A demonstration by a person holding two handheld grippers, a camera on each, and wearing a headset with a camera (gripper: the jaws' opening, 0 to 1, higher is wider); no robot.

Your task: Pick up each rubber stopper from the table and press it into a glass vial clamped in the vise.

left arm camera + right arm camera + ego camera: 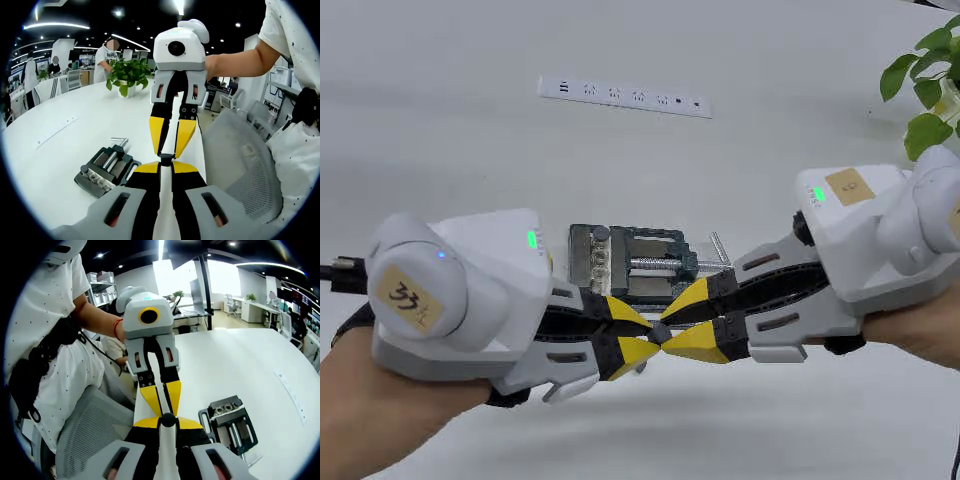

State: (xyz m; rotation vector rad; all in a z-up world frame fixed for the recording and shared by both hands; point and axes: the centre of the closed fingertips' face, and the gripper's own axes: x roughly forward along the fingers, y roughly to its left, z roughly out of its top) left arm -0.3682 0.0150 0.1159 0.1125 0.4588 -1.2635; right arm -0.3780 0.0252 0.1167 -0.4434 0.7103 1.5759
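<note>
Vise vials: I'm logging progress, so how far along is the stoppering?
Done: glass vials sit clamped in the vise; whether any is stoppered is too small to tell. In hand: one dark rubber stopper pinched where the left gripper and right gripper meet tip to tip, in front of the vise. Left: pressing it into a vial.

A tan sticker [410,300] on the left claw's [650,335] rounded housing reads "33" in handwriting, then an unclear mark. At three o'clock, the right claw's [672,336] tan sticker [849,186] is illegible.
</note>
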